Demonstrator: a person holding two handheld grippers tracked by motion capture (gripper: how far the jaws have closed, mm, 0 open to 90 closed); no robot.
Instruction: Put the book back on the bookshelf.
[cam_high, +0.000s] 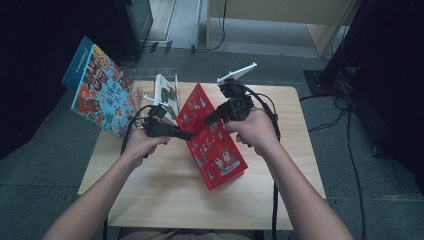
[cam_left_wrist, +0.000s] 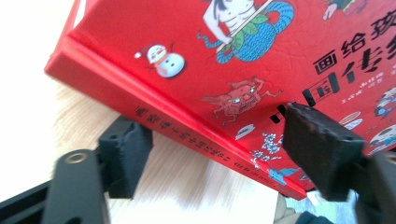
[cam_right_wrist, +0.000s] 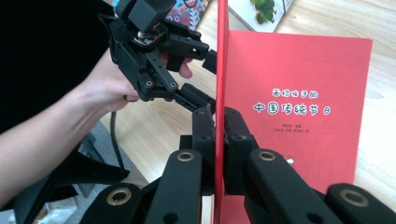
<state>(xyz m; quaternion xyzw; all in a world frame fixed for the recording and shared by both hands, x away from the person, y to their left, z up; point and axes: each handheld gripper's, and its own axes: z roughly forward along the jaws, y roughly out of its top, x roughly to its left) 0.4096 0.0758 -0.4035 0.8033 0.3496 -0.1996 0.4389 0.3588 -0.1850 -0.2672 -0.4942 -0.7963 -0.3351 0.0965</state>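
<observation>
A red picture book (cam_high: 215, 145) lies slantwise on the wooden table (cam_high: 165, 190). My right gripper (cam_high: 209, 120) is shut on its front cover (cam_right_wrist: 220, 56), which stands raised and shows edge-on between the pads in the right gripper view; the red title page (cam_right_wrist: 299, 107) lies flat behind it. My left gripper (cam_high: 187, 134) comes in from the left at the spine. In the left gripper view it (cam_left_wrist: 222, 151) is open astride the spine edge (cam_left_wrist: 187, 130), one pad over the illustrated cover, the other beside the spine on the wood. The left gripper (cam_right_wrist: 205, 79) also appears just left of the raised cover.
A blue picture book (cam_high: 97, 90) stands tilted at the table's far left. Beside it a white and green book (cam_high: 167, 95) stands upright. Cables and a dark stand base (cam_high: 330, 80) lie on the floor to the right.
</observation>
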